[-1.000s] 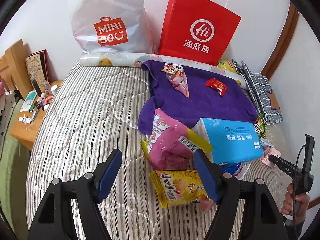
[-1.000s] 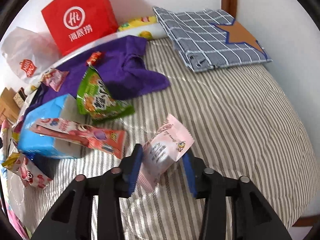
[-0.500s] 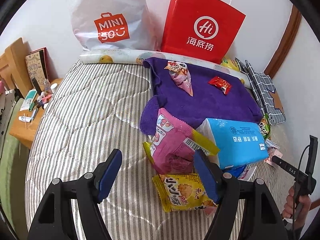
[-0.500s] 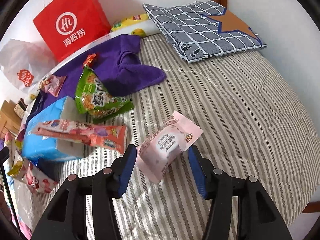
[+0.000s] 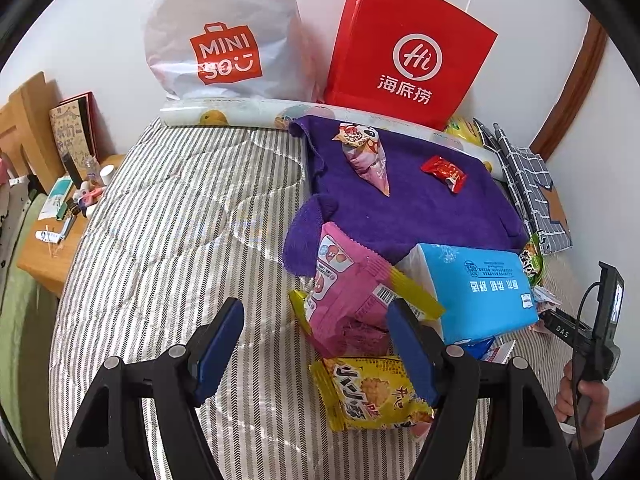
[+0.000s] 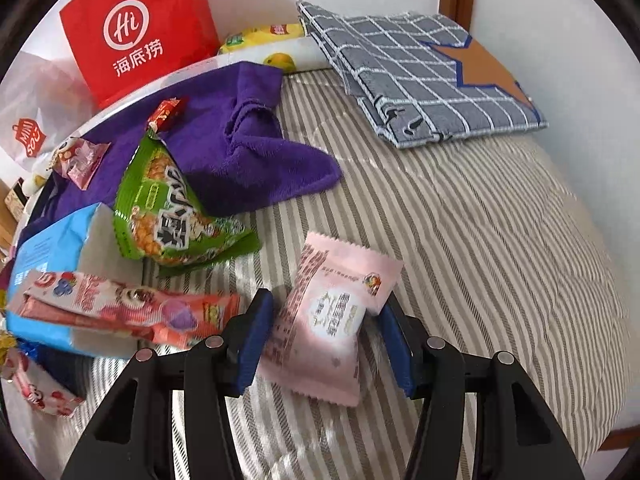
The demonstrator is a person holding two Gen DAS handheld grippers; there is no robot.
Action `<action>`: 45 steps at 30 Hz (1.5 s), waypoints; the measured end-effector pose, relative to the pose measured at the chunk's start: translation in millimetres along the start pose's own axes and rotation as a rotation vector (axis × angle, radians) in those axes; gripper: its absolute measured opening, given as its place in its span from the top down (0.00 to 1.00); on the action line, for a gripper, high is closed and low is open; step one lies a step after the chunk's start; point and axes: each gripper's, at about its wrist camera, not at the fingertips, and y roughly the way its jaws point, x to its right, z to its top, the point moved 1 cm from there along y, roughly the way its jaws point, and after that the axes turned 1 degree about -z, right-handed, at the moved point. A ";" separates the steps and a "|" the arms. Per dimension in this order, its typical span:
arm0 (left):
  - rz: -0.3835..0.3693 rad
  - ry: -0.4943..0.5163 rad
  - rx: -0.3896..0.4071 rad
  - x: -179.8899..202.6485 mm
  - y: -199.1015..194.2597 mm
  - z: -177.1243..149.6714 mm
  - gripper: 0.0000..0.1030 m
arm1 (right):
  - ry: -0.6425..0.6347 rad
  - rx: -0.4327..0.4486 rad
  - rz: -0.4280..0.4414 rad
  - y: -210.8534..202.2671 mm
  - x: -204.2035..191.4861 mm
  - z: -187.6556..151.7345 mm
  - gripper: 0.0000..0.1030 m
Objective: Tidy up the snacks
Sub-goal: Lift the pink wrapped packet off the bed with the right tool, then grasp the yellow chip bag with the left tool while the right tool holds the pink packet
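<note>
My right gripper [image 6: 325,320] stands open over the striped bed [image 6: 480,240]. A pale pink snack pack [image 6: 332,316] lies flat between its blue pads, with a gap on each side. A green snack bag [image 6: 168,208] and a long red-pink pack [image 6: 120,308] lie to its left, against a blue tissue pack [image 6: 48,248]. My left gripper [image 5: 312,316] is open and holds nothing. Just past its right finger lie a pink snack bag [image 5: 344,296] and a yellow one [image 5: 368,394]. A cone snack [image 5: 366,156] and a red candy [image 5: 444,172] rest on the purple towel [image 5: 400,208].
A red paper bag [image 5: 408,48] and a white plastic bag [image 5: 220,40] stand against the wall at the bed's far end. A folded checked cloth [image 6: 420,80] lies at the far right corner. A cluttered wooden side table [image 5: 52,240] stands left of the bed. A person's hand [image 5: 576,400] shows at right.
The right gripper's jaws widened and let go of the pale pink pack, which now lies flat on the bed between them. The left gripper has hardly moved.
</note>
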 end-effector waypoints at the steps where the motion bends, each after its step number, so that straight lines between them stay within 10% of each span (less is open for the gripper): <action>1: -0.002 0.000 0.000 0.3 0.1 -0.1 0.30 | -0.017 0.018 -0.002 0.1 -0.9 -0.5 0.52; 5: -0.004 -0.003 0.002 -1.3 -1.9 -2.4 0.30 | -0.073 0.057 0.007 -5.0 -5.1 -5.2 0.67; 45: -0.104 0.055 -0.107 26.5 28.2 -43.9 0.27 | -0.102 0.074 0.180 -58.0 -47.4 -83.3 0.67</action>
